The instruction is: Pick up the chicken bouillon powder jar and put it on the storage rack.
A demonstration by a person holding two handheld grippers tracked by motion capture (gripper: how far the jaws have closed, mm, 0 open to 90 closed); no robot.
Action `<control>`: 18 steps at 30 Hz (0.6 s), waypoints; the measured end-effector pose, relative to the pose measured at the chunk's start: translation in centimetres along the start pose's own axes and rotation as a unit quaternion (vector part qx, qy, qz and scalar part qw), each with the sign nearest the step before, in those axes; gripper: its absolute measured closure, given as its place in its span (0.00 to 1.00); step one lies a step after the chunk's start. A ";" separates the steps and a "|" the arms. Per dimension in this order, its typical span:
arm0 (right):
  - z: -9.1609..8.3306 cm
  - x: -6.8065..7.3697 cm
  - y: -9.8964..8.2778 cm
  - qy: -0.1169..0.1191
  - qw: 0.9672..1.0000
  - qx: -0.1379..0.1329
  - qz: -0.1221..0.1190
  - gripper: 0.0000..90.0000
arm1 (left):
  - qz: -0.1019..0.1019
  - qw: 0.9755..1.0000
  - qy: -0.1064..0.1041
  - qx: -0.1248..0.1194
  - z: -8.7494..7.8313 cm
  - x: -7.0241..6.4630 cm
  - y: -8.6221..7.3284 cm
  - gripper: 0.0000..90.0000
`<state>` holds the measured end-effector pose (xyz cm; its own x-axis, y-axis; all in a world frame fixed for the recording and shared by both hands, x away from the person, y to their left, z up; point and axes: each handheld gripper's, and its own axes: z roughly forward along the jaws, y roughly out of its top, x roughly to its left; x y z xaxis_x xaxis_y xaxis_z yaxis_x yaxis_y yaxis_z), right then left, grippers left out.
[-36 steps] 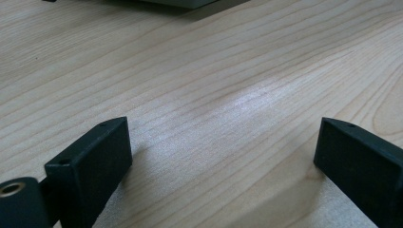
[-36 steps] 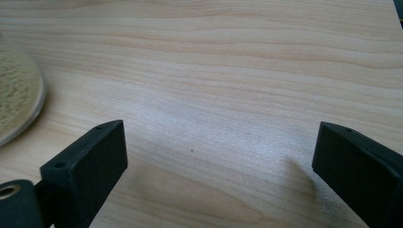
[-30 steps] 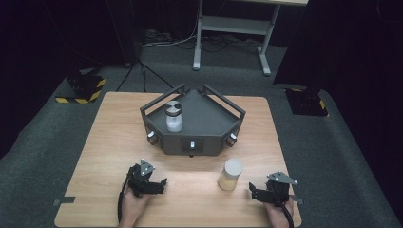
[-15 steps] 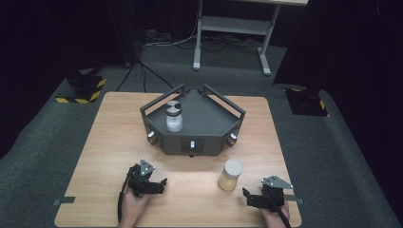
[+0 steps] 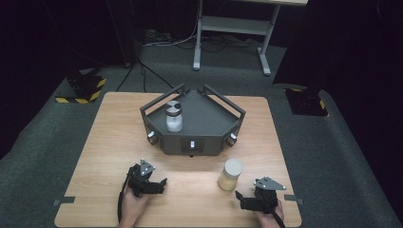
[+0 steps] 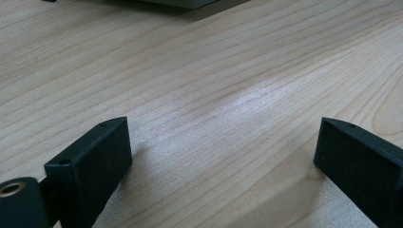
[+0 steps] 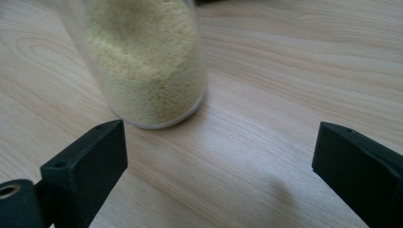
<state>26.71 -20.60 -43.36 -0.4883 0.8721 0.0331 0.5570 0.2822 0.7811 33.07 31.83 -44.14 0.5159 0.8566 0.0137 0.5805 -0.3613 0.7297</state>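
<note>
- Since a moment ago, the right gripper (image 5: 243,199) has slid a bit lower and toward the left; the left gripper (image 5: 159,185) has stayed put.
- Both grippers are wide apart at the jaws and grasp nothing.
- Two jars stand here.
- One jar of yellow grains (image 7: 147,61) stands on the wooden table (image 5: 109,142), just ahead of the right gripper and a bit to its left, not touching it.
- One jar with white stuff (image 5: 174,117) stands on the dark tray (image 5: 209,123), far ahead of the left gripper.
- No words on either jar can be read.
- Bare wood lies between the left gripper's jaws.
</note>
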 end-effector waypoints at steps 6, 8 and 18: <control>0.4 0.5 0.4 0.009 1.000 -0.002 -0.009 0.05 | 0.000 1.000 0.000 0.000 0.0 0.0 0.0 0.06; 0.6 0.8 0.7 0.016 1.000 -0.008 -0.015 0.05 | 0.000 1.000 0.000 0.000 0.0 0.0 0.0 0.06; 1.4 1.4 1.9 0.028 0.999 -0.019 -0.027 0.05 | 0.000 1.000 0.000 0.000 0.0 0.0 0.0 0.06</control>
<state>28.01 -18.25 -42.73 -0.5538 0.8323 0.0236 0.5039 0.3125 0.8053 33.07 31.83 -44.14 0.5155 0.8568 0.0135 0.5806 -0.3609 0.7298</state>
